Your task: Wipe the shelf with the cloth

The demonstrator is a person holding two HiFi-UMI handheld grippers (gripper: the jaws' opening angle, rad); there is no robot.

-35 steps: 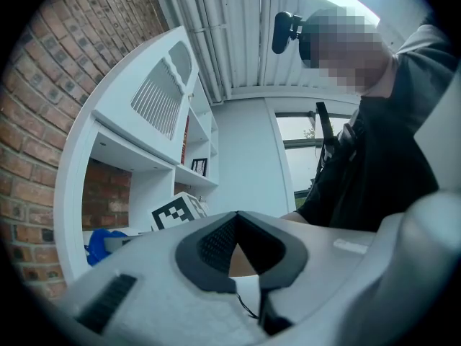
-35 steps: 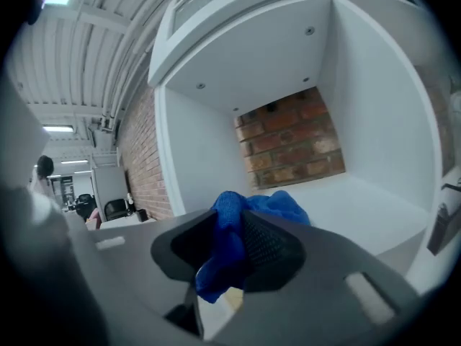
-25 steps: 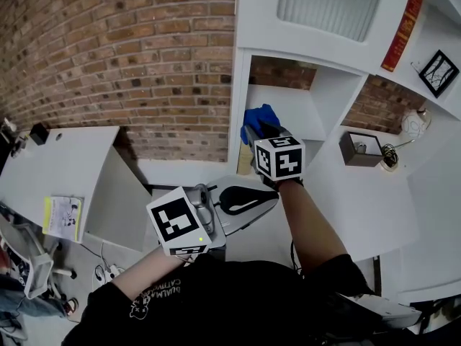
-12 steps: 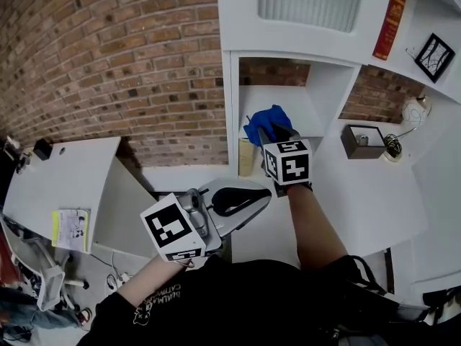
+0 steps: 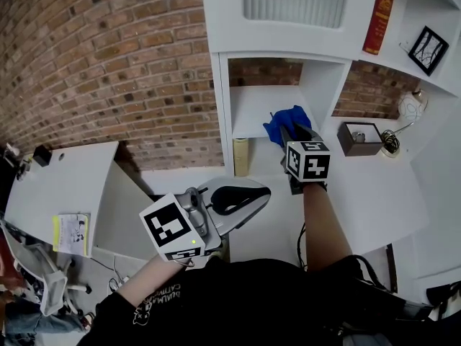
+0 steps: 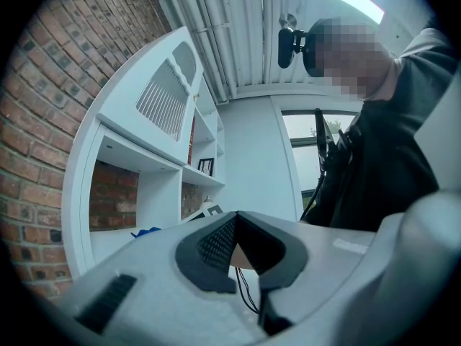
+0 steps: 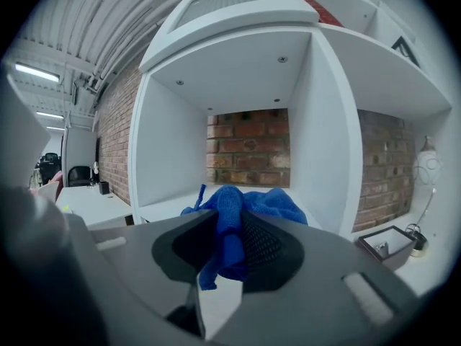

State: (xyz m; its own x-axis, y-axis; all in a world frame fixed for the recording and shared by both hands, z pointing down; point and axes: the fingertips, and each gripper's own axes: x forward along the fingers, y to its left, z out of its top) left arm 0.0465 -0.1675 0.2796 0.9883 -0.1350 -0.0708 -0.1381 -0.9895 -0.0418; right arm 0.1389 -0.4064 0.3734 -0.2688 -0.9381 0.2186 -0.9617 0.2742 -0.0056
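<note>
A blue cloth point(image 5: 287, 124) is bunched at the front right of the white shelf point(image 5: 253, 109), an open cubby with a brick back wall. My right gripper point(image 5: 297, 137) is shut on the blue cloth point(image 7: 232, 225), which hangs between its jaws in the right gripper view, with the shelf point(image 7: 173, 206) floor just ahead. My left gripper point(image 5: 241, 199) is held low near my body, away from the shelf; its jaws are shut with nothing between them. In the left gripper view the left gripper point(image 6: 234, 245) points up past the shelving, and a bit of the cloth point(image 6: 145, 231) shows there.
A small dark box point(image 5: 356, 138) and a round white ornament point(image 5: 410, 107) sit in the cubby to the right. A red book point(image 5: 377, 9) and a framed picture point(image 5: 426, 50) stand higher up. A white desk point(image 5: 57, 179) with a yellow leaflet point(image 5: 69, 233) is at the left.
My right gripper has carried the blue cloth rightward along the shelf front, toward the cubby's right wall. The left gripper has stayed about where it was.
</note>
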